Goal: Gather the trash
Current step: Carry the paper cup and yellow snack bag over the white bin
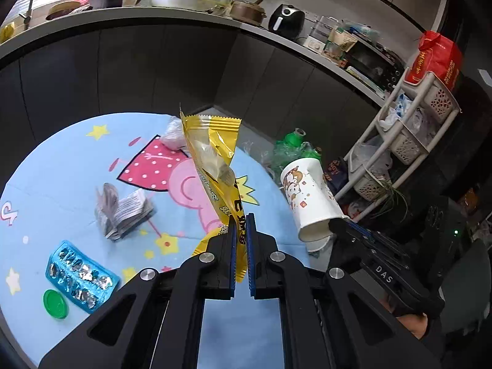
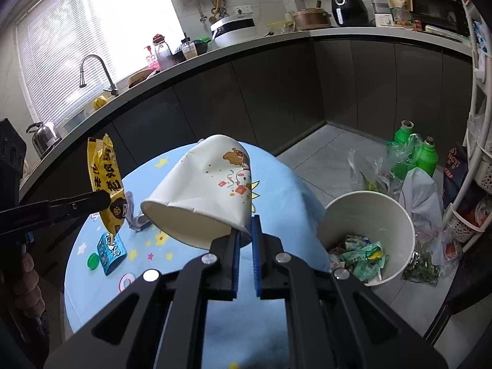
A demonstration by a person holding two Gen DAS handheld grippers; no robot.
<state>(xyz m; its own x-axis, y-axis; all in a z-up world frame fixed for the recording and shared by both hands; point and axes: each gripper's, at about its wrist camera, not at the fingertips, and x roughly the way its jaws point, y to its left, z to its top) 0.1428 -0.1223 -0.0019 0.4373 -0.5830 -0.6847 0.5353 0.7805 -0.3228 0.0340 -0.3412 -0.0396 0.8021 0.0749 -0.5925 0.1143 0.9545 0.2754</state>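
Both hands are in the carrying step: each claw has a piece of rubbish lifted clear of the round table (image 1: 61, 166) with its cartoon cloth, and neither piece is binned yet. The left gripper (image 1: 241, 224) is pressed together on the lower part of a yellow snack wrapper (image 1: 215, 160), which stands up and away from the pads, its crimped top edge highest; in the right wrist view the same wrapper hangs over the left edge of the table, pinched from the side. The right gripper (image 2: 244, 235) is pinching the rim of a printed paper cup (image 2: 203, 190), one pad inside the mouth and one outside, so the cup tilts with its open mouth towards the camera and its base pointing away over the table's middle. The white waste bucket (image 2: 399, 215) stands on the floor just beside the table's right edge, already holding crumpled green wrappers. The next move, as I judge it, calls for bringing each claw over the bucket's mouth before spreading the pads, the cup likely first since it is nearer. Still on the cloth lie a folded paper leaflet (image 1: 123, 212), a blue blister pack (image 1: 81, 276) and a green bottle cap (image 1: 55, 303) near the left edge.
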